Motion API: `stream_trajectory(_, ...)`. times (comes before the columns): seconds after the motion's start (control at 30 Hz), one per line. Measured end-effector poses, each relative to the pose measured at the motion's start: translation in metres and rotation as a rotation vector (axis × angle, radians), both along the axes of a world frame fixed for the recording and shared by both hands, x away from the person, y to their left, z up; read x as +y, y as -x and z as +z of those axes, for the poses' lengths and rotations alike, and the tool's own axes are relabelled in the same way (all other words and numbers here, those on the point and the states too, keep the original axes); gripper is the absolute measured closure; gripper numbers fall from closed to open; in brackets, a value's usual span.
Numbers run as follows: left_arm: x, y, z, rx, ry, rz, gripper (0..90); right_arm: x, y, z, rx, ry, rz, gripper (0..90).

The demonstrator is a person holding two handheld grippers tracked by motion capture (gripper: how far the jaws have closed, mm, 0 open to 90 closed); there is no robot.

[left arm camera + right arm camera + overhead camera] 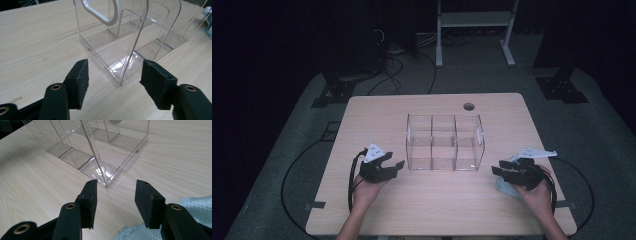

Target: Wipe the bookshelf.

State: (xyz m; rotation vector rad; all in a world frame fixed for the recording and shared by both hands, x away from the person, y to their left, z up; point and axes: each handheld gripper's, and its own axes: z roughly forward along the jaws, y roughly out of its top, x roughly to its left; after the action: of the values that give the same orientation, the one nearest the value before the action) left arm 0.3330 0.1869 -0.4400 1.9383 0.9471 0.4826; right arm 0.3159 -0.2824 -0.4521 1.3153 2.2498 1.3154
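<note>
A clear plastic organiser (445, 142) with three compartments stands in the middle of the wooden table (377, 115). My left gripper (397, 167) rests on the table just left of its front left corner, jaws open and empty. In the left gripper view the organiser (130, 37) stands close ahead of my left gripper (115, 80). My right gripper (497, 172) sits right of the box, open and empty, above a pale blue-green cloth (507, 188). The right gripper view has my right gripper (116, 200) pointing at a corner of the organiser (100, 150), with the cloth (200, 207) beneath the jaws.
A round cable hole (469, 106) lies near the table's far edge. Black cables (292, 170) loop on the grey floor around the table. A white metal frame (474, 22) and dark stand bases (562, 87) sit beyond the far side.
</note>
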Motion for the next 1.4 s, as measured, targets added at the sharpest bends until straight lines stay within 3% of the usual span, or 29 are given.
stream_trajectory(0.9,0.020,0.014,-0.010,0.024,0.006,0.020,23.5,-0.021,0.017,-0.018,0.052,0.011,-0.013,45.5)
stream_trajectory(1.4,0.024,0.026,-0.025,0.034,0.032,0.041,19.1,-0.032,0.032,-0.025,0.059,-0.007,-0.019,44.1)
